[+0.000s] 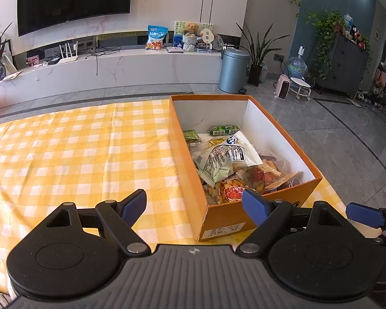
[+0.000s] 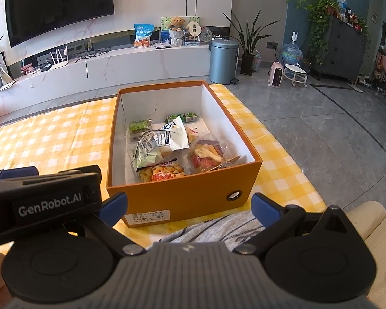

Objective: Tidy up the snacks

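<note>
An orange cardboard box with white inner walls stands on the yellow checked tablecloth; it also shows in the right wrist view. Several snack packets lie inside it, among them a white-green packet, a green sausage pack and a red-orange chips bag. My left gripper is open and empty, just before the box's near left corner. My right gripper is open and empty, in front of the box's near wall. The left gripper's body shows at the left of the right wrist view.
The tablecloth stretches left of the box. The table's right edge drops to a grey tiled floor. A striped grey cloth lies below the right gripper. A TV wall, a low shelf and a metal bin stand far behind.
</note>
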The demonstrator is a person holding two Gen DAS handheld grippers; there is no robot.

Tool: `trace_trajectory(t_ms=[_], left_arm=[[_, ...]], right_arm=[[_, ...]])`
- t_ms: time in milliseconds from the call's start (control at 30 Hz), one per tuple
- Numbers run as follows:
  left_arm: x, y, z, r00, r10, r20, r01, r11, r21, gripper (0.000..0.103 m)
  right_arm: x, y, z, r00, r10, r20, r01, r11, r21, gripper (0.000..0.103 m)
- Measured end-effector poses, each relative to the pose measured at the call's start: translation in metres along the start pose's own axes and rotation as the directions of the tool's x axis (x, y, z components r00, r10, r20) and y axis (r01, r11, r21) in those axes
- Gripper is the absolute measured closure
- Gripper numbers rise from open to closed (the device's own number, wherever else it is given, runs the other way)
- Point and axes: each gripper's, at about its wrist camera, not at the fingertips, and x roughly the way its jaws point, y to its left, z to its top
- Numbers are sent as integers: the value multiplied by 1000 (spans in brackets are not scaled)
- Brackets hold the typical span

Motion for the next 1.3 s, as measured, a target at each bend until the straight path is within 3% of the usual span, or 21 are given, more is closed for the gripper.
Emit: trace_trajectory(t_ms=[1300], left_arm=[[0,5,-5,1000,-2,9,2,1000,-14,5]], right_arm=[[-1,8,0,1000,-6,17,7,999,-38,3]])
